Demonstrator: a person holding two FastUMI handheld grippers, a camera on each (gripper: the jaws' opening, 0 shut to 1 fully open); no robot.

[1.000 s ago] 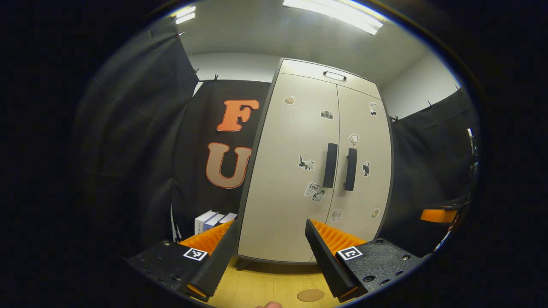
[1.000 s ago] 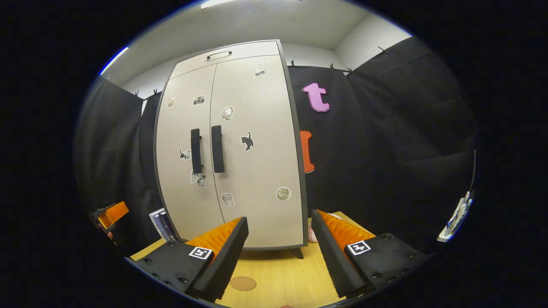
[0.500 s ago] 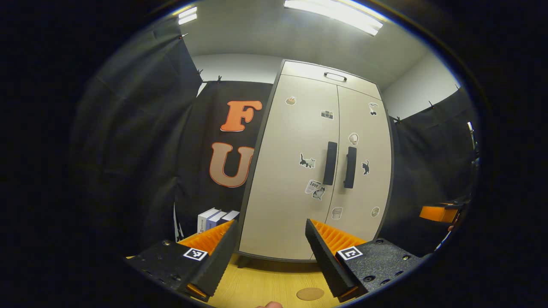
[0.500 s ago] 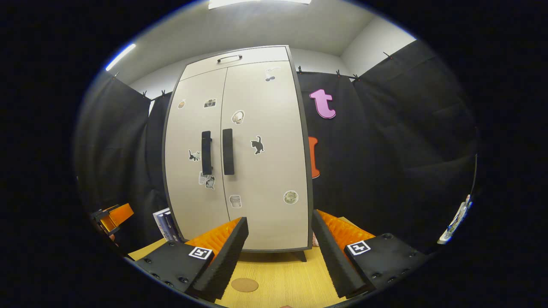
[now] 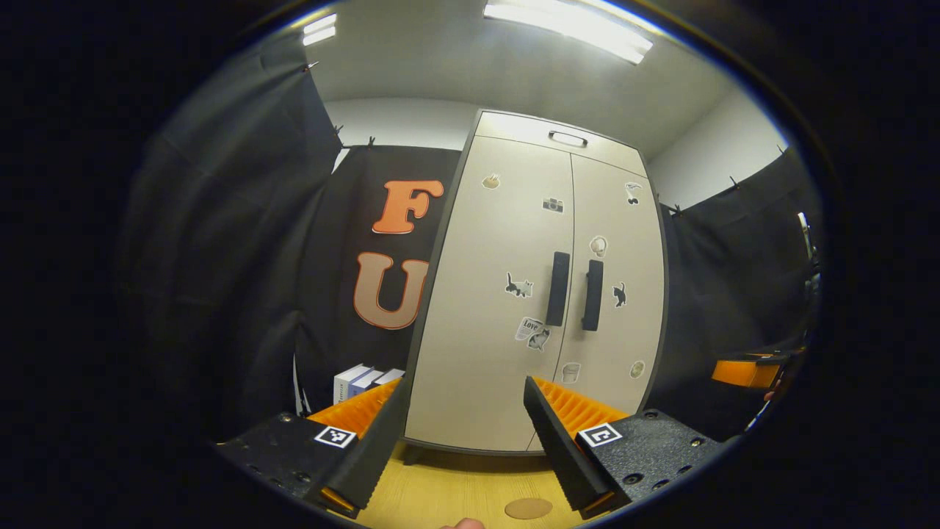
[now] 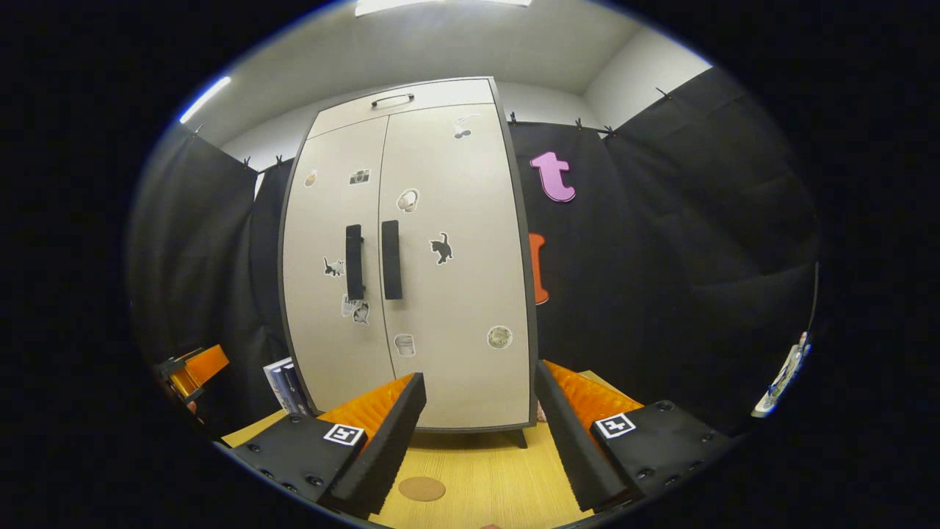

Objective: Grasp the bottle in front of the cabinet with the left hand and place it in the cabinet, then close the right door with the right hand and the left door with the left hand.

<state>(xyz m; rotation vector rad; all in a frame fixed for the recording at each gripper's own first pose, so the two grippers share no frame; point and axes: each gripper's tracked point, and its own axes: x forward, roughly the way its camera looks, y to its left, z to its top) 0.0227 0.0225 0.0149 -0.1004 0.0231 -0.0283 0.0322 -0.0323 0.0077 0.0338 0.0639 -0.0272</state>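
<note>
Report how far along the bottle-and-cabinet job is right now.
Both doors of the cabinet sit flush, the two handles side by side, so the closing looks done. No bottle stands on the table in front; it is presumably inside, though that cannot be seen. The left gripper and right gripper are open and empty, clear of the doors. Nothing appears left.

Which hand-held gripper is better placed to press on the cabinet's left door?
Left, probably: the left hand-held gripper, open, points at the left door; the right hand-held gripper faces the right door.
</note>
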